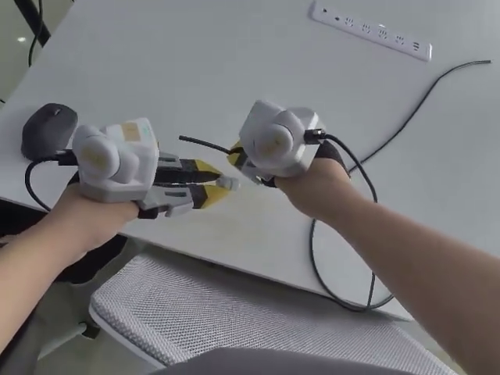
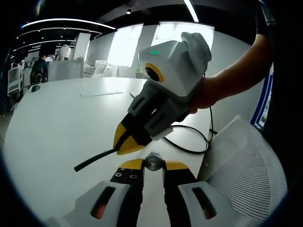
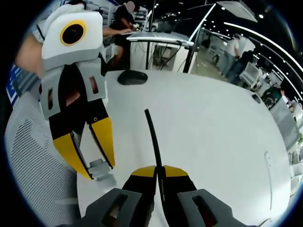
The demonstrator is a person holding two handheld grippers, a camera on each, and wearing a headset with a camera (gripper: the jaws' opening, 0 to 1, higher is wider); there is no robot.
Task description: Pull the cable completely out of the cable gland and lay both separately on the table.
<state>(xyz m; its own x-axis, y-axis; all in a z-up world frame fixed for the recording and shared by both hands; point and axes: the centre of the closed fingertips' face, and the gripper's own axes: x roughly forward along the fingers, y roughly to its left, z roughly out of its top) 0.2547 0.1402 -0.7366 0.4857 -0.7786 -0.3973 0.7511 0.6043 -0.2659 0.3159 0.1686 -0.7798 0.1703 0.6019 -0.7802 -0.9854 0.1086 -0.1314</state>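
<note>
White table [image 1: 234,47] with a dark mouse [image 1: 48,129] at left, a power strip [image 1: 371,30] far back, a black cord [image 1: 426,95]

- The left gripper [image 2: 153,165] is hovering left of the right gripper [image 3: 159,171], both above the near edge of the desk [image 1: 234,62].
- The cable gland [image 3: 101,170] is sitting between the left fingers [image 2: 132,164].
- The cable [image 3: 152,135] is sitting between the right fingers [image 3: 144,172], apart from the gland.
- A mouse [image 1: 48,129] is lying far left and a power strip [image 1: 371,31] far right.
- A chair [image 1: 258,320] is standing before the desk.

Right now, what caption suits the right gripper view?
Right hand-held gripper clamps a black cable; left hand-held gripper pinches the grey cable gland.
</note>
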